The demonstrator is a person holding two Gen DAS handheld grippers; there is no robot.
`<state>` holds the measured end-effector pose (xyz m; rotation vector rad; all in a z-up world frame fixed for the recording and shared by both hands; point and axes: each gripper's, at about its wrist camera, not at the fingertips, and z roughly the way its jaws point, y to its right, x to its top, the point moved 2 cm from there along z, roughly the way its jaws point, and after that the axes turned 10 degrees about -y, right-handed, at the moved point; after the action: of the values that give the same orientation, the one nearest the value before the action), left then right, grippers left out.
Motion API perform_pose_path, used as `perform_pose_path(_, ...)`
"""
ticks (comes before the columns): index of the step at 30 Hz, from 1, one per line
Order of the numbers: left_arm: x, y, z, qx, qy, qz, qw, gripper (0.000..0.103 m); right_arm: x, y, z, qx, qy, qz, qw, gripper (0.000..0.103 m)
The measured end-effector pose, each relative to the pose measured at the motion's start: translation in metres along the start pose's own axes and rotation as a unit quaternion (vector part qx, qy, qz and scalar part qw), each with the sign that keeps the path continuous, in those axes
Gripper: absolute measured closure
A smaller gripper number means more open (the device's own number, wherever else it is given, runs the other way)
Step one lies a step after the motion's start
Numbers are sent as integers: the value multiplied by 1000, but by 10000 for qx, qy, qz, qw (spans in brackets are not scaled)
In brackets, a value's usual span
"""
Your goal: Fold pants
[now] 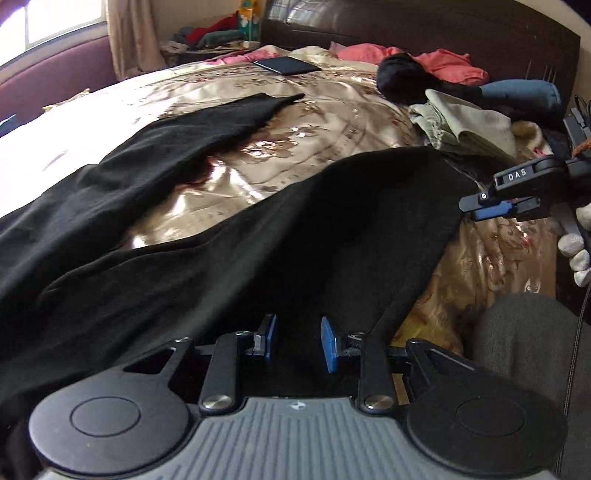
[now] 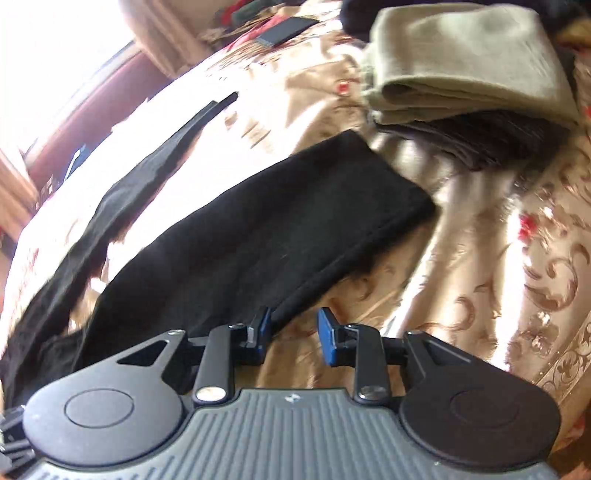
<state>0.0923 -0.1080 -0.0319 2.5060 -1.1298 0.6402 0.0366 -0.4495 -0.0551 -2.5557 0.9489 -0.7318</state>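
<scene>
The left gripper (image 1: 298,339) sits at the bottom centre of its own view with its blue pads spread apart and nothing between them, the black pants (image 1: 229,236) lying directly ahead of and under the tips. From there the pants run up and across the frame in two legs: one reaches toward the right middle, the other stretches away to the upper centre, with a wedge of shiny beige floral bedspread (image 1: 280,155) showing between them. In the right wrist view the right gripper (image 2: 293,330) is likewise released, its pads parted; the hem edge of the nearer pant leg (image 2: 280,229) lies just beside the left pad, though whether it touches cannot be told through the blur. The left view alone catches the right gripper from outside, at the right edge of the frame, hovering near the end of that leg, with white-gloved fingers (image 1: 576,251) below it. Beyond the pants, a folded olive garment (image 2: 469,62) rests on a dark striped one (image 2: 491,140) in the upper right of the right view. Only the left view shows the wider room: a dark phone or tablet (image 1: 286,65) lying flat near the top centre, pink clothes (image 1: 443,62) and a blue garment (image 1: 524,94) piled against a dark brown headboard (image 1: 424,29), a curtain (image 1: 129,33) and a bright window (image 1: 48,22) at the upper left.
</scene>
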Motion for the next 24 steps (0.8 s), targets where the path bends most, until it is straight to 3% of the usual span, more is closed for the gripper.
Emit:
perform_pose_path(2, 9, 11, 13, -92, -148, 53, 9998, 62, 9, 24, 5, 331, 181, 542, 9978, 62)
perform_pose_path(6, 14, 25, 23, 65, -298, 347, 9989, 61, 25, 33, 21, 771, 467, 861, 9922, 58)
perform_pose_path(7, 15, 26, 24, 89, -329, 353, 9988, 61, 29, 34, 22, 766, 552, 858, 9918, 60)
perform_pose_path(9, 18, 28, 26, 101, -397, 335, 9986, 61, 38, 30, 26, 614, 592, 709, 9938, 91)
perform_pose_path(11, 23, 33, 23, 67, -350, 377, 9987, 61, 46, 28, 15, 932, 516, 723, 9917, 95)
perform_pose_path(15, 28, 48, 15, -167, -86, 479, 9987, 59, 49, 24, -49, 1431, 1131, 213, 9830, 97)
perform_pose_path(18, 19, 54, 37, -287, -345, 375, 9983, 54, 36, 44, -38, 823, 885, 197, 9925, 95)
perform_pose_path(20, 15, 57, 39, -190, -292, 475, 9983, 54, 27, 66, -6, -30, 364, 350, 9987, 94)
perform_pose_path(21, 15, 56, 34, -227, -300, 462, 9982, 54, 23, 70, -4, 32, 402, 372, 9985, 94)
perform_pose_path(24, 9, 42, 10, -212, -197, 381, 9989, 53, 18, 68, -32, -38, 793, 465, 9958, 79)
